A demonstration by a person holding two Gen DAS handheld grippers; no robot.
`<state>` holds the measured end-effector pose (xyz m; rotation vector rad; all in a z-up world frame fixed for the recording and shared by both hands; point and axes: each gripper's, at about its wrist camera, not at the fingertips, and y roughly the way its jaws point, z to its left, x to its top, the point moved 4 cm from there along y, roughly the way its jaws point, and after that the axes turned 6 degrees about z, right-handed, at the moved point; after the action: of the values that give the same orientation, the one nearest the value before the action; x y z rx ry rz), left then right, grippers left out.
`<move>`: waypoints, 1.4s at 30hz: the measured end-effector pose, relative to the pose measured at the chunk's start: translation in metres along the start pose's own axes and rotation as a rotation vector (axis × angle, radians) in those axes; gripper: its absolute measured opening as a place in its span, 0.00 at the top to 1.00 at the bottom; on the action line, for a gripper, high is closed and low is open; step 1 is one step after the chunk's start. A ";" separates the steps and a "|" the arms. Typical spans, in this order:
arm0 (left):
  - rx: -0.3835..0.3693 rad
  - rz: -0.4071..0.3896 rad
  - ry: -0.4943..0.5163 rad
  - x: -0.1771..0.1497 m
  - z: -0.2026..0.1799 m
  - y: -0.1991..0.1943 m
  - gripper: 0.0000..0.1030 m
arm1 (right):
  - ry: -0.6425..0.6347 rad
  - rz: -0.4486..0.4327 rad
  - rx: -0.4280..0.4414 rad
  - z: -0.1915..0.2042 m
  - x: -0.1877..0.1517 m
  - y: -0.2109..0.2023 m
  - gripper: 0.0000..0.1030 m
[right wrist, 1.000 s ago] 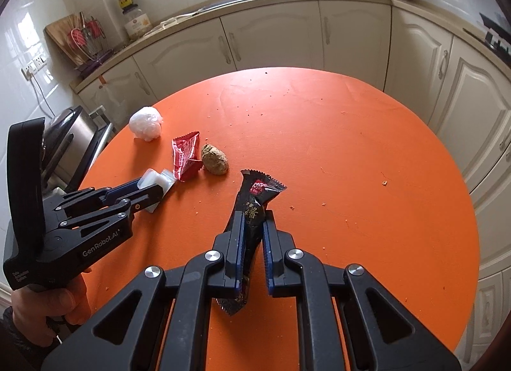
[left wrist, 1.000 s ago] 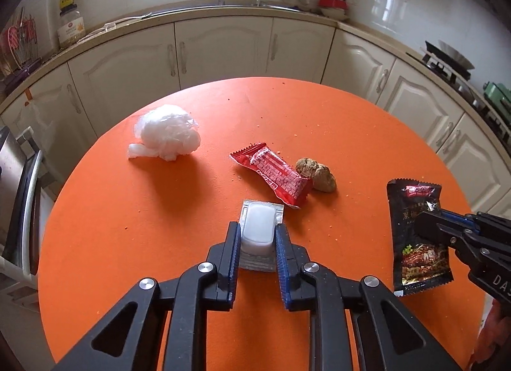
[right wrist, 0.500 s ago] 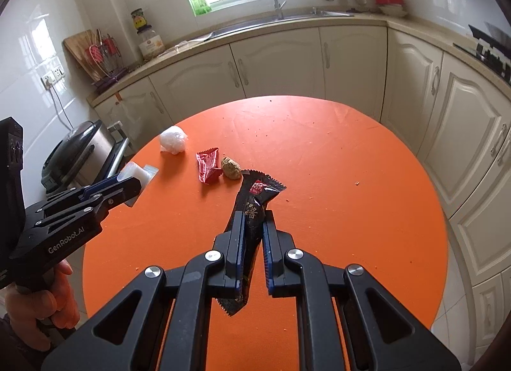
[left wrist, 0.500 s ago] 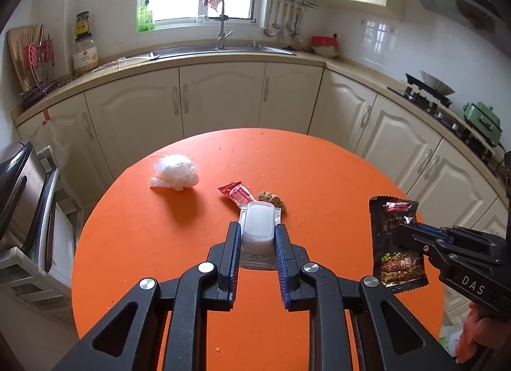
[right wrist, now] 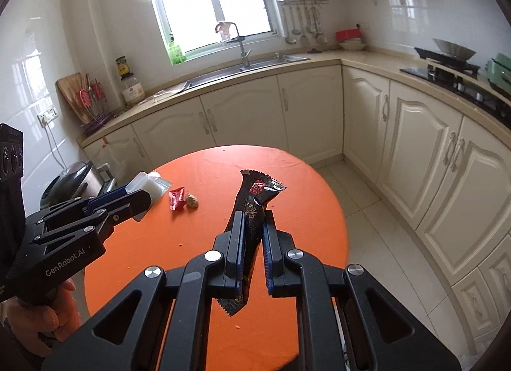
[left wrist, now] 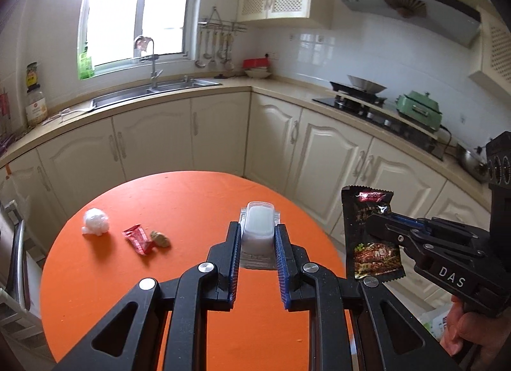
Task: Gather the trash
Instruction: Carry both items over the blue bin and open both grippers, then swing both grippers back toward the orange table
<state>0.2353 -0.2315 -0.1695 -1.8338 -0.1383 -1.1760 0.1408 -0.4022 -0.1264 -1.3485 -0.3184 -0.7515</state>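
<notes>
My left gripper [left wrist: 257, 231] is shut on a clear plastic container with a white block [left wrist: 258, 225] and holds it high above the round orange table [left wrist: 198, 198]. My right gripper [right wrist: 253, 218] is shut on a black snack wrapper [right wrist: 254, 208], also held in the air; it also shows in the left wrist view [left wrist: 372, 233]. On the table lie a crumpled white plastic ball [left wrist: 95, 221], a red wrapper [left wrist: 138, 238] and a brown lump [left wrist: 160, 238]. The red wrapper [right wrist: 176, 199] and brown lump [right wrist: 192, 200] also show in the right wrist view.
Cream kitchen cabinets [left wrist: 153, 141] curve around behind the table, with a sink [left wrist: 153, 89] and a stove [left wrist: 361, 99]. A metal appliance [right wrist: 68, 182] stands left of the table. Tiled floor [right wrist: 367, 211] lies to the right.
Both grippers have risen well above the table with their loads. The table and the trash left on it look smaller and farther away.
</notes>
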 end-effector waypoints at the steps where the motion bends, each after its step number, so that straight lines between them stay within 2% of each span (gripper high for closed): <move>1: -0.019 0.000 0.018 0.001 -0.012 -0.001 0.84 | 0.012 -0.006 -0.022 -0.012 -0.003 -0.007 0.91; 6: -0.134 0.036 0.114 0.009 -0.077 0.022 0.84 | 0.119 -0.010 -0.134 -0.089 -0.031 -0.038 0.91; 11: -0.220 0.111 0.208 -0.009 -0.144 0.058 0.84 | 0.246 0.048 -0.250 -0.175 -0.076 -0.048 0.91; 14: -0.266 0.178 0.242 -0.022 -0.174 0.089 0.84 | 0.324 0.115 -0.298 -0.222 -0.111 -0.040 0.91; 19: -0.316 0.342 0.276 -0.051 -0.215 0.153 0.84 | 0.442 0.255 -0.320 -0.282 -0.175 -0.003 0.91; 22: -0.309 0.441 0.285 -0.066 -0.225 0.194 0.84 | 0.499 0.339 -0.319 -0.306 -0.213 0.027 0.91; 26: -0.310 0.579 0.252 -0.087 -0.239 0.249 0.84 | 0.563 0.422 -0.310 -0.332 -0.249 0.061 0.91; 32: -0.288 0.704 0.244 -0.115 -0.254 0.307 0.84 | 0.614 0.486 -0.294 -0.354 -0.270 0.092 0.90; 36: -0.289 0.760 0.224 -0.110 -0.261 0.336 0.82 | 0.644 0.505 -0.288 -0.361 -0.280 0.104 0.87; 37: -0.289 0.765 0.228 -0.103 -0.263 0.345 0.78 | 0.652 0.503 -0.292 -0.364 -0.281 0.105 0.86; 38: -0.285 0.772 0.232 -0.104 -0.263 0.348 0.73 | 0.659 0.502 -0.296 -0.366 -0.283 0.105 0.75; 39: -0.273 0.777 0.235 -0.098 -0.269 0.359 0.57 | 0.666 0.498 -0.296 -0.368 -0.284 0.105 0.66; 40: -0.255 0.780 0.238 -0.098 -0.267 0.361 0.38 | 0.672 0.488 -0.301 -0.369 -0.285 0.104 0.46; 41: -0.242 0.768 0.234 -0.095 -0.268 0.365 0.33 | 0.674 0.479 -0.310 -0.370 -0.285 0.102 0.33; 42: -0.230 0.749 0.232 -0.093 -0.270 0.367 0.27 | 0.675 0.470 -0.318 -0.370 -0.285 0.099 0.30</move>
<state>0.1996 -0.6069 -0.4409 -1.6837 0.7798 -0.8659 -0.0801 -0.6647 -0.4591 -1.3069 0.6559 -0.8249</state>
